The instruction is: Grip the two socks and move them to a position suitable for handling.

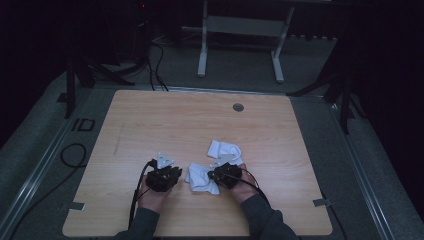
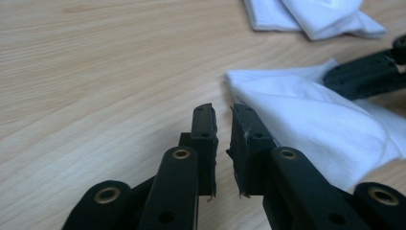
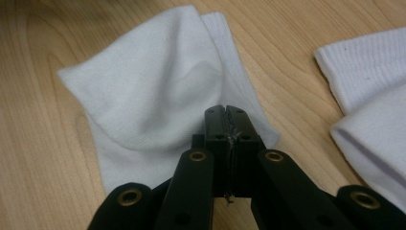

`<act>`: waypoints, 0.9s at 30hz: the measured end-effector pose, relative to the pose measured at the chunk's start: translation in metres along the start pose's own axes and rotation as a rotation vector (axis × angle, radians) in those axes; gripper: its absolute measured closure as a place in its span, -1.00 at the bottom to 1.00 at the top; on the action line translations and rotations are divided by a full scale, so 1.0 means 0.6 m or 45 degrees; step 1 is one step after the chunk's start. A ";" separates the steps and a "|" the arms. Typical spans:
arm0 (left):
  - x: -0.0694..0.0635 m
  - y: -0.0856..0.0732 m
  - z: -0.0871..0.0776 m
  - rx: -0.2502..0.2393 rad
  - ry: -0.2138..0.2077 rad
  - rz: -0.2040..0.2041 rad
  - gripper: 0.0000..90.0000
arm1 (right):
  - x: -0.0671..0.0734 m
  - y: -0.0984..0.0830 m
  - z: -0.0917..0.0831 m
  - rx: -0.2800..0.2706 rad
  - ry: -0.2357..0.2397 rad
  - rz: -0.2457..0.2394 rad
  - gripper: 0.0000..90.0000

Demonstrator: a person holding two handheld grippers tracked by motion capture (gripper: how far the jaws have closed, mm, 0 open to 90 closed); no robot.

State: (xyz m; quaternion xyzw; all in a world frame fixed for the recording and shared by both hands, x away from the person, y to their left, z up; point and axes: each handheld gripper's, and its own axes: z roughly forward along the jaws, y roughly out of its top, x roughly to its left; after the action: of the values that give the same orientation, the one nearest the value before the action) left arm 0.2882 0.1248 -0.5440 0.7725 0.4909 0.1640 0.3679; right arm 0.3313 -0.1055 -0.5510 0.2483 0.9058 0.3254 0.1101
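Two white socks lie on the wooden table (image 1: 150,120). The nearer sock (image 1: 200,177) (image 2: 306,110) (image 3: 153,91) sits between my two grippers. My right gripper (image 1: 211,176) (image 3: 225,109) is shut, its pads pressed together over this sock's edge, and the fabric puckers toward the tips. The left gripper view shows the right gripper (image 2: 335,76) resting on the sock's far side. Just left of the sock, my left gripper (image 1: 172,171) (image 2: 222,112) keeps a narrow empty gap between its pads. The second sock (image 1: 225,149) (image 2: 311,14) (image 3: 368,86) lies folded farther back.
A round grommet (image 1: 238,107) sits near the table's far edge. Beyond the table a white metal frame (image 1: 240,30) stands on the dark floor. Cables (image 1: 72,155) run along the floor at the left. Bare wood stretches to the left and the back.
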 end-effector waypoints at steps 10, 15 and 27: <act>-0.024 0.000 0.014 0.035 -0.011 0.082 0.91 | 0.000 0.000 0.000 0.001 0.002 -0.003 0.97; -0.030 0.000 0.019 0.043 -0.021 0.109 0.98 | -0.001 0.000 0.000 0.000 0.004 -0.004 0.97; -0.031 0.002 0.030 0.043 0.020 0.127 0.98 | 0.000 0.000 0.001 -0.001 0.014 -0.017 0.98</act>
State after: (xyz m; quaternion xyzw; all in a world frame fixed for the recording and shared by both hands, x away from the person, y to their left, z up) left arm 0.2914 0.1008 -0.5532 0.8008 0.4575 0.1798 0.3422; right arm 0.3317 -0.1053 -0.5513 0.2403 0.9078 0.3265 0.1074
